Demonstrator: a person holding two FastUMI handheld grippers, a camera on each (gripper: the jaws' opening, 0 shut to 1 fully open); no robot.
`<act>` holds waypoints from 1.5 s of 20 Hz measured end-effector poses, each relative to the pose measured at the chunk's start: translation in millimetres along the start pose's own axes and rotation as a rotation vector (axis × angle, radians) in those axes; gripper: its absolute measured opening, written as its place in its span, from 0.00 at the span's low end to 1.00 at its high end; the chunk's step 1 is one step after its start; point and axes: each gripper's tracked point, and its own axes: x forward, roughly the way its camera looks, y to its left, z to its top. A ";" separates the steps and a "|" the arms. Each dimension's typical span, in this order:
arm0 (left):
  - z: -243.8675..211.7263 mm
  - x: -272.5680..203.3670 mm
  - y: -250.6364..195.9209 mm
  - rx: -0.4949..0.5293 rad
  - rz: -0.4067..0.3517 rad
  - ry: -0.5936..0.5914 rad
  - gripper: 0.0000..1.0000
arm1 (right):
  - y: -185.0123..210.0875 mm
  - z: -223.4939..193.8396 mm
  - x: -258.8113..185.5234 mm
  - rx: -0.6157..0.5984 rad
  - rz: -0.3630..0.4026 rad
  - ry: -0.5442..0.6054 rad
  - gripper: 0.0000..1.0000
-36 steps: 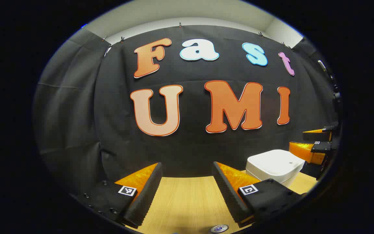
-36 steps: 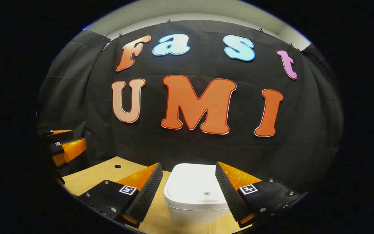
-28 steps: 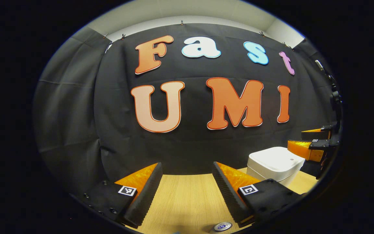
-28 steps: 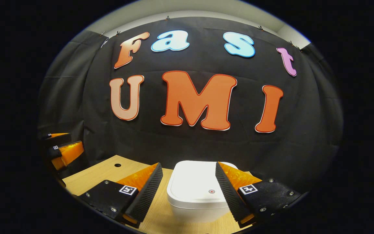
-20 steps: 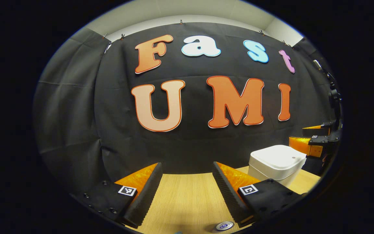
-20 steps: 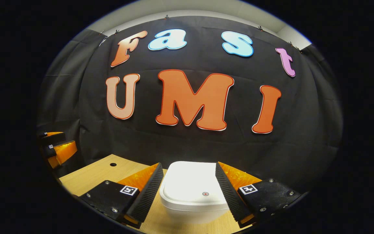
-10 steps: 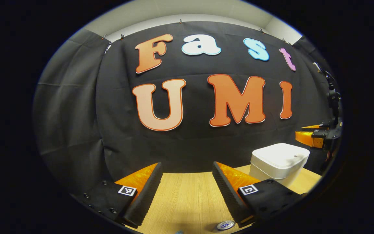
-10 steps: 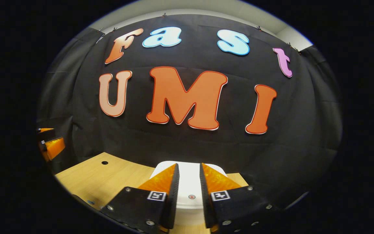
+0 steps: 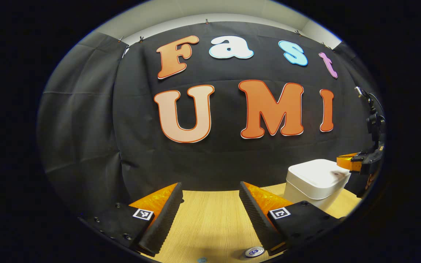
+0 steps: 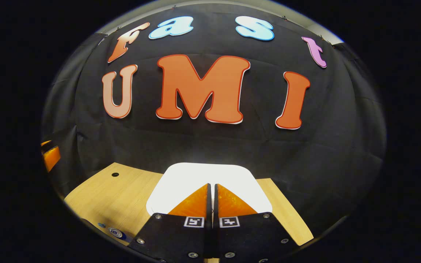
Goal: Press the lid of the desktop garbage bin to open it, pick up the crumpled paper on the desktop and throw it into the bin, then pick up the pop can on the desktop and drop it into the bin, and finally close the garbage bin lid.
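The white desktop bin [image 10: 181, 179] stands with its lid down, right in front of my right gripper [image 10: 212, 185]. That gripper is shut with nothing between its fingers, and its tips point down at the front part of the lid. In the left gripper view the bin [image 9: 314, 180] is at the right, and the right gripper [image 9: 342, 160] hangs just over its lid. My left gripper [image 9: 210, 184] is open and empty above the wooden table [image 9: 210, 219]. The pop can's top [image 9: 254, 251] shows low by its right finger. The pop can [image 10: 115, 232] lies at the lower left.
A small round hole [image 10: 115, 174] is in the table left of the bin. The black cloth wall stands close behind the bin. My left gripper's finger [image 10: 50, 156] shows at the far left edge. A small blue speck [image 9: 202, 259] sits on the table's near edge.
My right gripper has gone from open to shut and has tilted down onto the bin lid. The left gripper has barely moved, drifting slightly left.
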 end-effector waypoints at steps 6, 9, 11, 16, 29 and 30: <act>-5.9 -2.0 -2.5 0.006 0.001 0.018 0.99 | 2.1 -19.6 4.1 -0.018 0.006 0.073 0.01; -7.2 -1.2 -6.5 0.020 -0.010 0.024 0.99 | 3.7 -24.9 6.8 -0.002 0.002 0.111 0.02; -9.5 -0.9 -9.9 0.027 -0.024 0.026 0.99 | 2.9 -22.1 5.7 -0.023 0.013 0.101 0.01; -21.6 0.6 -17.6 0.020 -0.069 0.061 1.00 | 12.9 -11.1 -10.6 -0.071 0.039 0.049 0.01; -133.6 -12.5 -41.1 0.039 -0.207 0.379 0.99 | 36.7 22.6 -56.9 -0.156 0.054 -0.078 0.29; -142.7 -13.6 -39.9 0.036 -0.210 0.405 0.99 | 37.8 19.3 -59.8 -0.148 0.057 -0.071 0.39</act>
